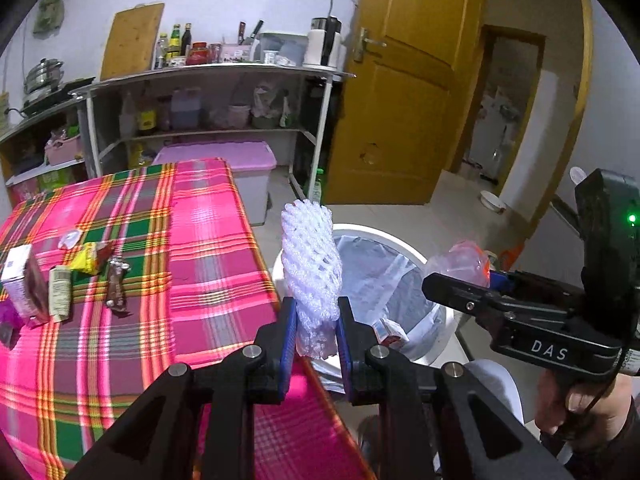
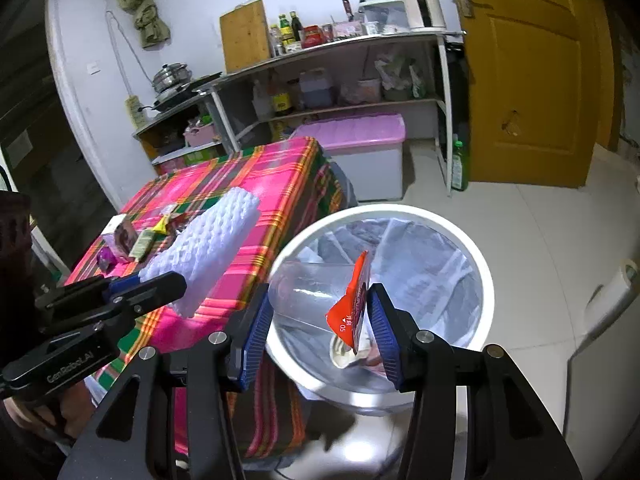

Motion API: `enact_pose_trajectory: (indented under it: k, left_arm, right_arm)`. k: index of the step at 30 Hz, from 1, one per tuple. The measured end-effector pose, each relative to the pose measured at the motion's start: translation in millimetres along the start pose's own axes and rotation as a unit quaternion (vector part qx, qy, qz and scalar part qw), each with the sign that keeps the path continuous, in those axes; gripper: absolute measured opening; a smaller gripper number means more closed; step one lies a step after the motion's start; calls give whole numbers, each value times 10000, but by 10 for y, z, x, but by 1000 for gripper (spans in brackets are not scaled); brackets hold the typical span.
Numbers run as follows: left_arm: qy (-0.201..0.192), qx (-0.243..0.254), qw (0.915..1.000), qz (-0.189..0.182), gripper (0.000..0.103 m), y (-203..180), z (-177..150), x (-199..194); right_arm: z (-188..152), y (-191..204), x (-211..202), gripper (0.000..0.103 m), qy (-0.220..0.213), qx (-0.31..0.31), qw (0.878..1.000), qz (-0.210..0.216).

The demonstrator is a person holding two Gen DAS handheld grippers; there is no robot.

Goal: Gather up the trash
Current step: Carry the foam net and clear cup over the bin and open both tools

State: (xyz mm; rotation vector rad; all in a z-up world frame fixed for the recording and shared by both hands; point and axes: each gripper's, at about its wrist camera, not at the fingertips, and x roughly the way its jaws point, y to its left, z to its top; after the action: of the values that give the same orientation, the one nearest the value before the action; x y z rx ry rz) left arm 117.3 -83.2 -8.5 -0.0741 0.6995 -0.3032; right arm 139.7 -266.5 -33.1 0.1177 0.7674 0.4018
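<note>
Pink plaid cloth [image 1: 192, 240] covers the table at the left, where a small box [image 1: 20, 284] and several wrappers [image 1: 94, 260] lie uncollected. Right of the table's edge, the left gripper [image 1: 316, 334] is clamped on a white foam net sleeve [image 1: 308, 264], which stands up between its blue pads. Further right sits the white lined bin [image 2: 476, 264]; the right gripper [image 2: 318, 330] hangs over its mouth, pinching a clear plastic cup [image 2: 308, 292] with a red torn lid. Judging by this, the drop-off step is in hand: both should release over the bin, the left first moving fully above it.
</note>
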Motion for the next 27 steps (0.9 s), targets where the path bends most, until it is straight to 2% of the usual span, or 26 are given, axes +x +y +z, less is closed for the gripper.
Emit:
enact_pose_trajectory:
  k: [9, 27]
  left_arm:
    - [230, 144, 9995, -136, 19, -131, 36, 296]
    - [956, 108, 9947, -352, 20, -195, 73, 1029]
  right_arm:
    - [-19, -252, 123, 50, 147, 220, 9996, -126]
    - [-155, -580, 625, 50, 867, 403, 9951, -271]
